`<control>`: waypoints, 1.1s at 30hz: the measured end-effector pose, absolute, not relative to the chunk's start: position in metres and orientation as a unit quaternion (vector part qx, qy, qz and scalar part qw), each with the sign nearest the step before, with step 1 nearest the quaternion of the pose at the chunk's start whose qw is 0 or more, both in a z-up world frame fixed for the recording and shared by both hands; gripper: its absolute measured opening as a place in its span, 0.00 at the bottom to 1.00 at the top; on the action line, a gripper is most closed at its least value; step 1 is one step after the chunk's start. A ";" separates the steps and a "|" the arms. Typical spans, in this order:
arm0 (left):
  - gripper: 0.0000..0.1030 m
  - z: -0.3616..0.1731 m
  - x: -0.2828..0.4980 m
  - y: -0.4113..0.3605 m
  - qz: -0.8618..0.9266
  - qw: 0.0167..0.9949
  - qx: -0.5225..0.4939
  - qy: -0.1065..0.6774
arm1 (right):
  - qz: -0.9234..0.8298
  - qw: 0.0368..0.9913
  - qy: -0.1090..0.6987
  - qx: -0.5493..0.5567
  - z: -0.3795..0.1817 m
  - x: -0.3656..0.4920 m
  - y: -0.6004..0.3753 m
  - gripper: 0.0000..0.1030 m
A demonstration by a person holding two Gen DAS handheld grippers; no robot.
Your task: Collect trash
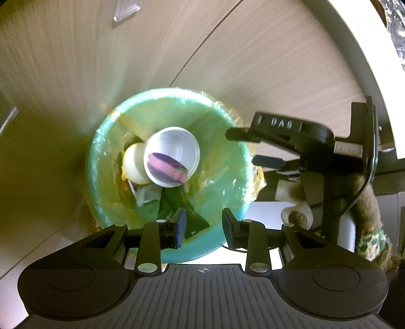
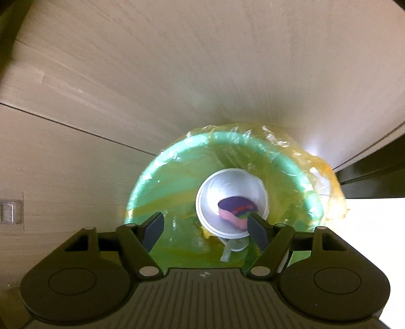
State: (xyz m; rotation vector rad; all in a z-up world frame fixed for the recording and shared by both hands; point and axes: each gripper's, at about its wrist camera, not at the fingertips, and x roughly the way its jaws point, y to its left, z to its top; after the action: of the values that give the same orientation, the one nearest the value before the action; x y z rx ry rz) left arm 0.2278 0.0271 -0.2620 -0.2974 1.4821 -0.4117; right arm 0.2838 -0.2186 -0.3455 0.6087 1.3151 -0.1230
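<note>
A green trash bin (image 1: 227, 162) lined with a yellowish plastic bag stands on the wooden floor, seen from above. Inside lie a white paper cup (image 1: 172, 157) holding a pink and purple scrap (image 1: 167, 168), a second white cup (image 1: 133, 163), crumpled paper and a green wrapper (image 1: 177, 207). My left gripper (image 1: 203, 226) is open and empty above the bin's near rim. My right gripper (image 2: 205, 227) is open and empty above the same bin (image 2: 152, 182), with the white cup (image 2: 227, 200) and its pink scrap (image 2: 234, 208) between its fingers. It also shows in the left wrist view (image 1: 253, 146), at the bin's right edge.
Pale wooden floor boards (image 1: 76, 63) surround the bin. A white table edge (image 1: 354, 50) curves along the upper right. A person's patterned sleeve (image 1: 372, 227) is at the right. A small clear plastic piece (image 1: 125, 10) lies on the floor at the top.
</note>
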 end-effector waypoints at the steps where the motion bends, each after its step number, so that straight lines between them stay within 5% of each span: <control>1: 0.34 -0.262 0.228 0.028 -0.185 0.709 -0.134 0.667 | -0.061 0.753 0.602 0.259 -0.344 0.283 -0.215 0.71; 11: 0.33 -0.246 0.216 0.030 -0.181 0.736 -0.153 0.634 | -0.076 0.824 0.552 0.106 -0.293 0.255 -0.178 0.71; 24: 0.33 -0.064 0.058 0.006 -0.126 0.919 -0.132 0.350 | 0.041 0.929 0.345 0.130 -0.112 0.089 -0.207 0.72; 27: 0.33 -0.033 0.010 -0.008 -0.108 0.943 -0.083 0.304 | 0.078 0.939 0.319 0.100 -0.079 0.038 -0.217 0.81; 33: 0.20 -0.001 -0.050 -0.030 -0.109 0.956 -0.048 0.267 | 0.105 0.945 0.300 0.079 -0.037 -0.026 -0.223 0.82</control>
State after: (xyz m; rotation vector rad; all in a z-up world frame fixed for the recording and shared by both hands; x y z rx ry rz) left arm -0.0499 -0.0296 -0.0005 -0.0977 0.5426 -0.2205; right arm -0.0261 -0.2225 -0.0366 0.1617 0.6117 0.2145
